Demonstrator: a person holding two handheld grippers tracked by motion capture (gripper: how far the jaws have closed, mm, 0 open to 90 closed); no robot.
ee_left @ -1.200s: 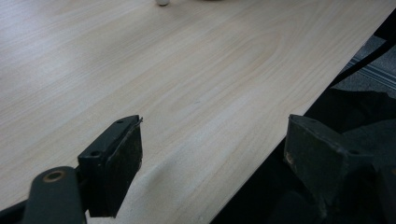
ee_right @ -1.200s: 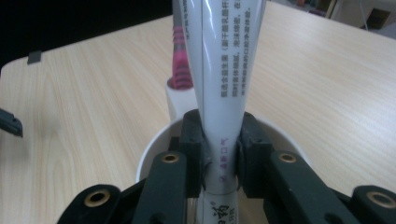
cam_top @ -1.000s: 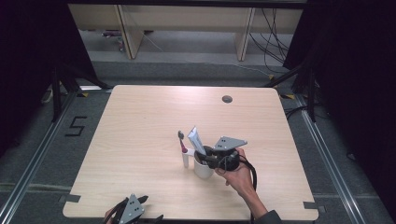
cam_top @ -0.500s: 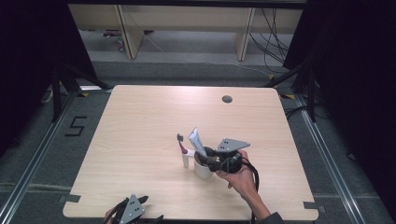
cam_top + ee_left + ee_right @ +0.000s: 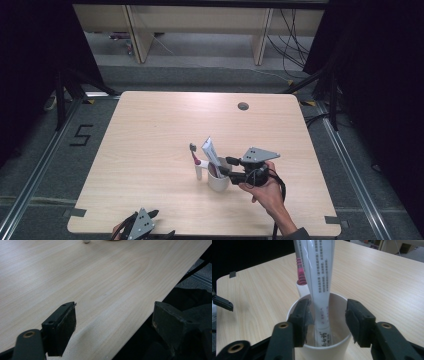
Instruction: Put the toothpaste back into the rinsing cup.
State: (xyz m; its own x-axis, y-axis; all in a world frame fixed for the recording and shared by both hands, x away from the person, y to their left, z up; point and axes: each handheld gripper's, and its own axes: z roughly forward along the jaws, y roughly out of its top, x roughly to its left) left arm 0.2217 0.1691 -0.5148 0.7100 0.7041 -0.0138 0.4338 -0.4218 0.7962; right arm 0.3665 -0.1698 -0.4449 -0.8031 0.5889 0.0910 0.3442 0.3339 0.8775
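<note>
The right gripper (image 5: 224, 166) reaches over a white cup (image 5: 218, 181) that stands on the wooden table (image 5: 150, 130), just in front of the person's right hand (image 5: 265, 190) in the high view; in the right gripper view its two black jaws are parted and dip past the rim of the cup (image 5: 324, 340), one on each side of a white tube (image 5: 320, 290) that stands tilted inside; a gap shows between the farther jaw and the tube, and the nearer jaw sits close against it, though whether it touches I cannot tell; so the right gripper (image 5: 326, 315) is released, clamping nothing. The tube (image 5: 210, 151) leans up and away from that gripper, its flat end well above the rim. Just beyond the cup, on the far side from the right gripper, a pink-handled toothbrush (image 5: 195, 157) rises out of a small white holder (image 5: 198, 172); in the right gripper view the pink ribbed handle (image 5: 300, 272) shows beside the tube, behind the rim.

The left gripper (image 5: 150, 227) hangs at the near edge of the table, well apart from the cup; in the left gripper view its jaws stand wide open with nothing between them, one above the wood (image 5: 100, 277) and the other past the table's edge.
</note>
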